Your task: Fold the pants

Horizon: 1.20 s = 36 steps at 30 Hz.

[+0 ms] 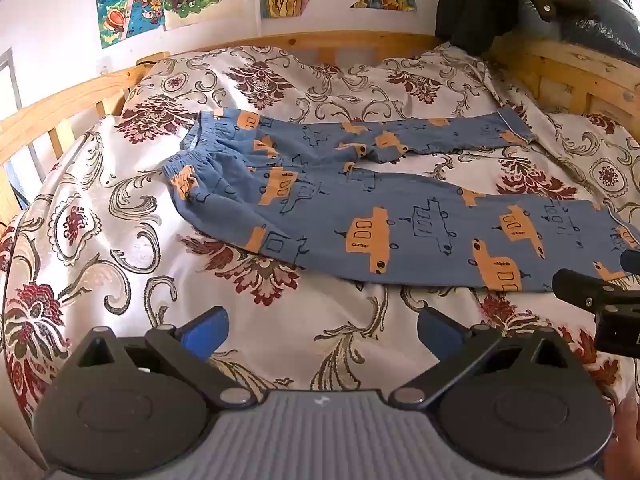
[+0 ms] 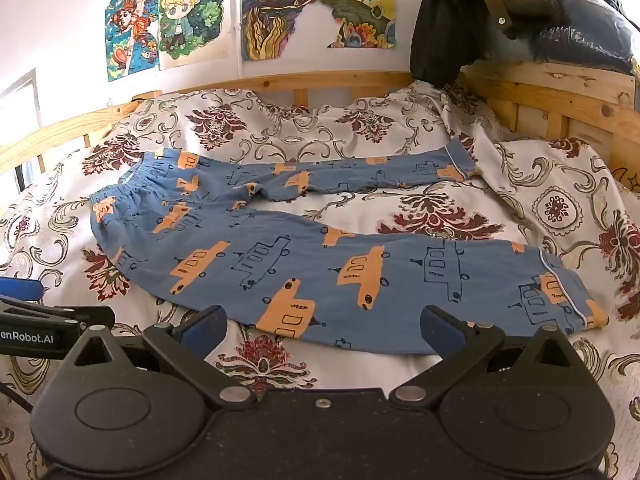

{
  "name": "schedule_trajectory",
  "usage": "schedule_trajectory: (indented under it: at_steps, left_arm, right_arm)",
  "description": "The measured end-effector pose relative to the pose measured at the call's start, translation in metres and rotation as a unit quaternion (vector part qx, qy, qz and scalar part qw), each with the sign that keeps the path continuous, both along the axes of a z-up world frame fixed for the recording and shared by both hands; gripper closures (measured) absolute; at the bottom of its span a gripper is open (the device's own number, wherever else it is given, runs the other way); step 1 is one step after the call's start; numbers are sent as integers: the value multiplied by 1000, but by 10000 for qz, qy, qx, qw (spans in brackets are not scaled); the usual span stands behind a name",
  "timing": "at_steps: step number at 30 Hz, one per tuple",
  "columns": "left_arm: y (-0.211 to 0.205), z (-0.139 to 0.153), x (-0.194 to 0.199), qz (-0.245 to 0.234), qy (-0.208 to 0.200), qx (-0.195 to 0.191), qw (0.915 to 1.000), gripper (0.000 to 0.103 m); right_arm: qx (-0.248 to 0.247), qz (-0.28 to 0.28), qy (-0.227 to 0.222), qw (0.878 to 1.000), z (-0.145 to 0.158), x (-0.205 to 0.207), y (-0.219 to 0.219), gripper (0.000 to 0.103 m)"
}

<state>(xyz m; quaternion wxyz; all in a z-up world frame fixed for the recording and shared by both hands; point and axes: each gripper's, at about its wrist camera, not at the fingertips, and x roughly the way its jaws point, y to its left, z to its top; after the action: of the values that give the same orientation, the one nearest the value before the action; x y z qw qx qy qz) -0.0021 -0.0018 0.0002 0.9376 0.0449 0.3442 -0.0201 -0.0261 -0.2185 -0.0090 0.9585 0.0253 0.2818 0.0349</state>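
Both tongs, the left gripper [image 1: 322, 330] and right gripper [image 2: 322, 330], hang spread wide and empty over the bed's near edge, likely poised for a first grab. Blue cotton pants with orange cars [image 2: 304, 264] lie unfolded mid-bed on the floral duvet [image 1: 120, 248], long axis along the wooden headboard [image 2: 280, 80]: waistband left, cuffs right, legs splayed apart.

White wall [image 2: 60, 20] hung with colourful drawings [image 2: 192, 20]. Pine bed frame [image 2: 320, 80] with slatted rails; floral bedspread [image 2: 440, 120], cream and maroon. Dark clothing [image 2: 448, 28] heaped at far right corner. Bright daylight.
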Motion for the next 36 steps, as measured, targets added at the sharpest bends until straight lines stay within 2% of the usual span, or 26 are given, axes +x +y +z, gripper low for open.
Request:
schedule_trajectory:
  at_steps: [6, 36]
  left_arm:
    - [3, -7, 1, 35, 26, -8, 10000, 0]
    - [2, -1, 2, 126, -27, -7, 9999, 0]
  right_arm:
    - [-5, -4, -4, 10000, 0, 0, 0, 1]
    - [-15, -19, -11, 10000, 0, -1, -2, 1]
